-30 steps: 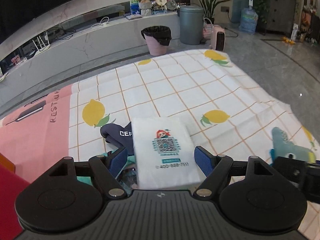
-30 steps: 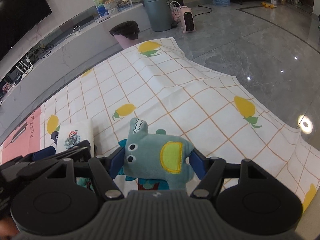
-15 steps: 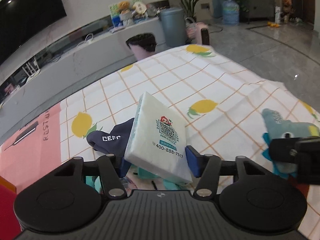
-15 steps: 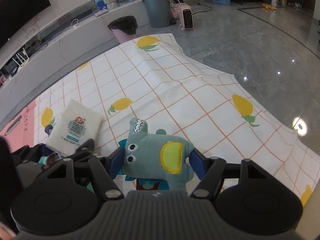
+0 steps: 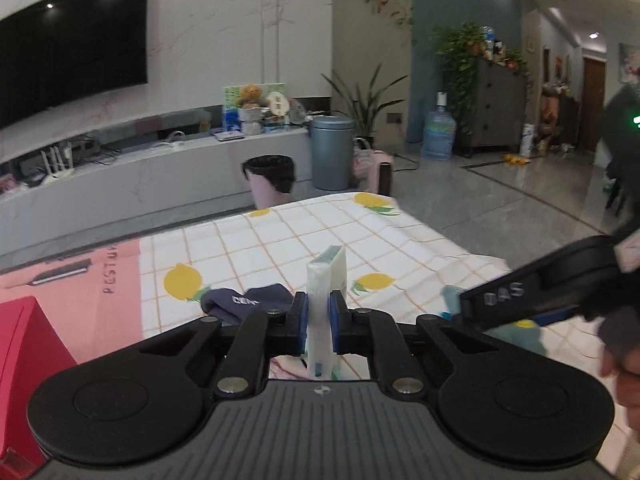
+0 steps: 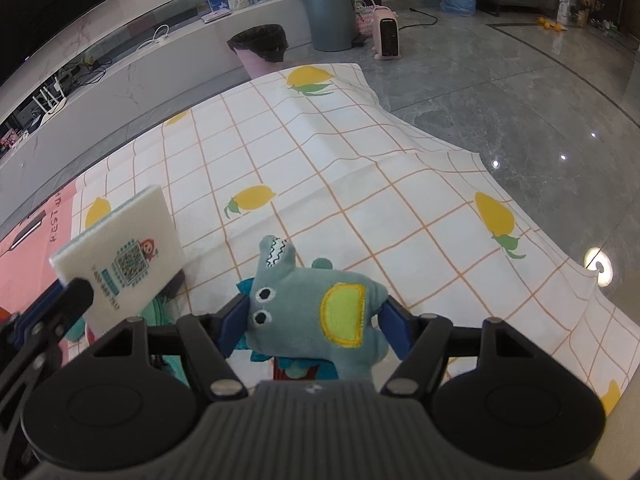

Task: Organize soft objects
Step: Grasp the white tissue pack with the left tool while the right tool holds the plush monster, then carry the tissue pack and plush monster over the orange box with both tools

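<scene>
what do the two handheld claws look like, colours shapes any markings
Both match: the left claw and right claw have matte black linkage arms with silver pivot screws, two round black discs, a ribbed dark grey body bearing a small white logo, and blue finger pads. The right claw's black side reads "DAS" in the left wrist view.

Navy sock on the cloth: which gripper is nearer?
Left. The left gripper, closing on the tissue pack, hangs just beside the navy sock; the right gripper sits farther right, around the plush toy.
</scene>
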Available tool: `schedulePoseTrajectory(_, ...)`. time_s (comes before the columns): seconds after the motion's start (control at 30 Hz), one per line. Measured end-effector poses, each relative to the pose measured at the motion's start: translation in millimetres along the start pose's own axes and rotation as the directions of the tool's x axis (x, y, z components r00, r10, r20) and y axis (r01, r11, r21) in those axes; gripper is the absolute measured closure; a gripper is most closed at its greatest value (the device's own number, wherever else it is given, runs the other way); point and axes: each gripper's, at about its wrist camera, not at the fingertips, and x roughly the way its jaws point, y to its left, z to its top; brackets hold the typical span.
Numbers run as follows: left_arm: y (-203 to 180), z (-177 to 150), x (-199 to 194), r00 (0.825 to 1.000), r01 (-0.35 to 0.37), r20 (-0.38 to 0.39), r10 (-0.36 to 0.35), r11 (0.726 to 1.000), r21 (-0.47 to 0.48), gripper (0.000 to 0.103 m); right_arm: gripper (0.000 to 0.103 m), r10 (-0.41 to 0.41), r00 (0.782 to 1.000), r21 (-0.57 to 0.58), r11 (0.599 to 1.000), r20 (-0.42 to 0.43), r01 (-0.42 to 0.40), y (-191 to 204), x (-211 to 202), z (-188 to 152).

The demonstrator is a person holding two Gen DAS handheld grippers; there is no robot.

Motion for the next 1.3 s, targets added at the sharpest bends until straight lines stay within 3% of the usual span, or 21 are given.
schedulePoseTrajectory(0.1,-1,-4,-1,0.997,0.070,0.010,-0.070,0.997,0.014,0.092,0.034,0.002,1.000,-0.013,1.000,-0.001,-0.002,2,-1,0)
schedulePoseTrajectory(0.2,-6,-7,10,0.995,0.094,-0.015,-0.094,0.995,0.041,0.091,0.034,-0.001,1.000,-0.021,1.000,0.000,0.001,3,-2,-2)
schedulePoseTrajectory(0.3,-13,-5,29,0.991,0.116,-0.083,-0.109,0.990,0.076,0.090,0.034,0.000,1.000,-0.025,1.000,0.001,0.000,3,-4,-2)
schedulePoseTrajectory(0.47,-17,-1,55,0.982,0.153,-0.124,-0.143,0.986,0.074,0.068,0.034,-0.004,1.000,-0.027,1.000,-0.010,0.004,3,-1,-2)
schedulePoseTrajectory(0.63,-30,-5,74,0.979,0.161,-0.144,-0.141,0.977,0.138,0.058,0.034,-0.028,1.000,-0.028,0.999,-0.007,0.028,3,3,-2)
schedulePoseTrajectory(0.67,-33,-6,77,0.979,0.159,-0.150,-0.138,0.977,0.143,0.060,0.034,-0.035,0.999,-0.017,0.999,-0.004,0.035,1,3,-2)
schedulePoseTrajectory(0.73,-36,-9,80,0.975,0.171,-0.168,-0.148,0.976,0.133,0.086,0.034,-0.074,0.997,0.004,0.997,-0.002,0.074,-6,5,-2)
schedulePoseTrajectory(0.8,-36,-12,80,0.969,0.202,-0.165,-0.183,0.974,0.103,0.090,0.036,-0.077,0.997,0.015,0.997,-0.008,0.077,-12,7,-3)
schedulePoseTrajectory(0.93,-37,-16,76,0.971,0.195,-0.158,-0.182,0.978,0.071,0.093,0.037,-0.045,0.999,0.003,0.999,0.010,0.045,-12,3,-3)
schedulePoseTrajectory(1.3,-30,-6,44,0.985,0.150,-0.098,-0.140,0.984,0.096,0.093,0.037,-0.049,0.998,0.040,0.998,0.046,0.047,-21,-6,-2)
